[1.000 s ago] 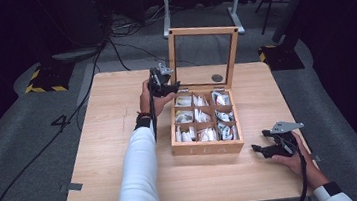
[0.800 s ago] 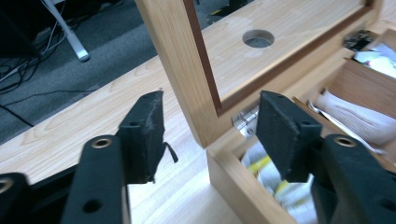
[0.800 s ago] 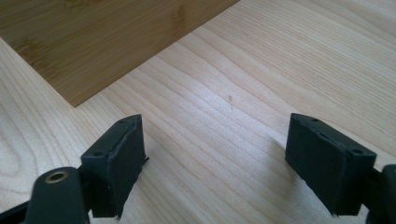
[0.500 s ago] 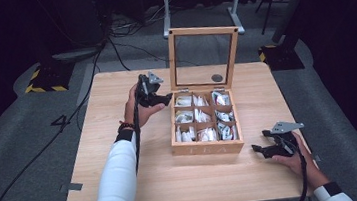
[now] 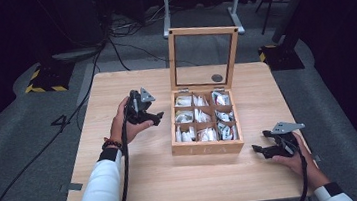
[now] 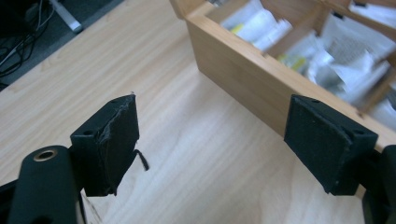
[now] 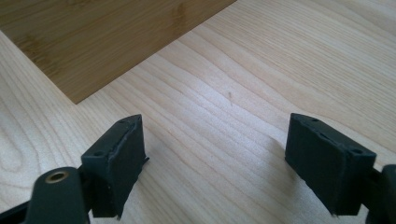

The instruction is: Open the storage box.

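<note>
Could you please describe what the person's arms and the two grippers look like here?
Both grippers are black with two flat rectangular jaws; the left gripper and the right gripper each carry a grey three-cornered plate and trail a black cable. The sleeves are white with dark cuffs, and the left wrist wears a beaded bracelet.

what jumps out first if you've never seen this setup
A wooden box sits mid-table with its glass lid standing upright, its nine compartments stuffed with white packets. The left gripper hovers open just left of the box, and the right gripper rests open near the box's front right corner, neither holding anything.
</note>
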Tool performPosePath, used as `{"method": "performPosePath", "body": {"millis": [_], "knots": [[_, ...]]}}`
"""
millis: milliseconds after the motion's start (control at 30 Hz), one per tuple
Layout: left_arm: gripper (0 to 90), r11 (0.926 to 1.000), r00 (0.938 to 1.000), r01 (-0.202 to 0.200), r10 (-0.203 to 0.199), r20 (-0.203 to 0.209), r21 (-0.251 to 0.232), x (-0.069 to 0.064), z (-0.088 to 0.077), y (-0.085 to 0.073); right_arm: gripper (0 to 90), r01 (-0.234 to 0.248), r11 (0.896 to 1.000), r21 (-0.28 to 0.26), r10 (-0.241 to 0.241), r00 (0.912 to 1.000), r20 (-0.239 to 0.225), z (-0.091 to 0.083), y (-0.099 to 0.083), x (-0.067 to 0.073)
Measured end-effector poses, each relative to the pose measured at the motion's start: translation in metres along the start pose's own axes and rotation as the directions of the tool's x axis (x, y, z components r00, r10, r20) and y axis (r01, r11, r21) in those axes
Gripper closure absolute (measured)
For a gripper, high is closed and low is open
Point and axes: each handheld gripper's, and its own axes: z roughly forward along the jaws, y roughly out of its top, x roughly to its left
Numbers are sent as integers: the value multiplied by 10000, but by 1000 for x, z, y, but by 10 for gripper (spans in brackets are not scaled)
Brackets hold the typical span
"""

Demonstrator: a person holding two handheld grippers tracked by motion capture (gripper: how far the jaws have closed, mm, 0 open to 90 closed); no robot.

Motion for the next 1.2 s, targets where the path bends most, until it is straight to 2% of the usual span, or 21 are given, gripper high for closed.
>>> {"method": "performPosePath", "body": {"millis": [100,300,533,767,800,867,900,933,967,1000,1067,1133,1200], "knots": [[181,9993,9996,-299,298,23,240,-5,-6,-9,200,0,10000,20,0,10000,24,0,0,0],[178,9979,9985,-537,534,85,363,-14,-19,-30,203,-9,9999,115,10,10000,-14,-2,0,0],[179,9975,9982,-537,524,296,448,-28,-26,-57,237,118,9994,330,-119,9999,22,-6,1,1],[178,9966,9980,-437,404,478,694,-39,-26,-88,270,303,9995,-19,-303,9995,-41,-14,7,6],[179,9966,9977,-396,354,577,717,-40,-26,-92,275,302,9995,-48,-302,9995,-51,-15,8,7],[180,9963,9900,-93,-28,1408,853,-36,-27,-99,290,336,9993,-132,-336,9994,-3,-18,10,7],[185,9967,9873,51,-179,1579,809,-34,-29,-102,293,330,9992,-231,-330,9995,-13,-19,11,7],[185,9971,9886,169,-278,1479,742,-33,-31,-105,296,375,9988,-315,-375,9993,9,-21,12,7],[181,9987,9933,160,-214,1132,483,-35,-34,-109,298,373,9986,-378,-373,9993,15,-22,13,7],[173,9991,9953,145,-182,947,393,-37,-36,-112,297,366,9984,-441,-368,9993,-39,-23,14,8],[173,9982,9934,10,-79,1145,608,-38,-37,-115,299,381,9976,-586,-383,9993,-28,-26,16,8],[177,9988,9956,-57,11,936,487,-41,-40,-120,302,371,9969,-691,-374,9993,-31,-29,19,8],[174,9980,9967,-102,51,811,626,-44,-42,-126,305,448,9959,-783,-449,9990,1,-32,22,9]]}}
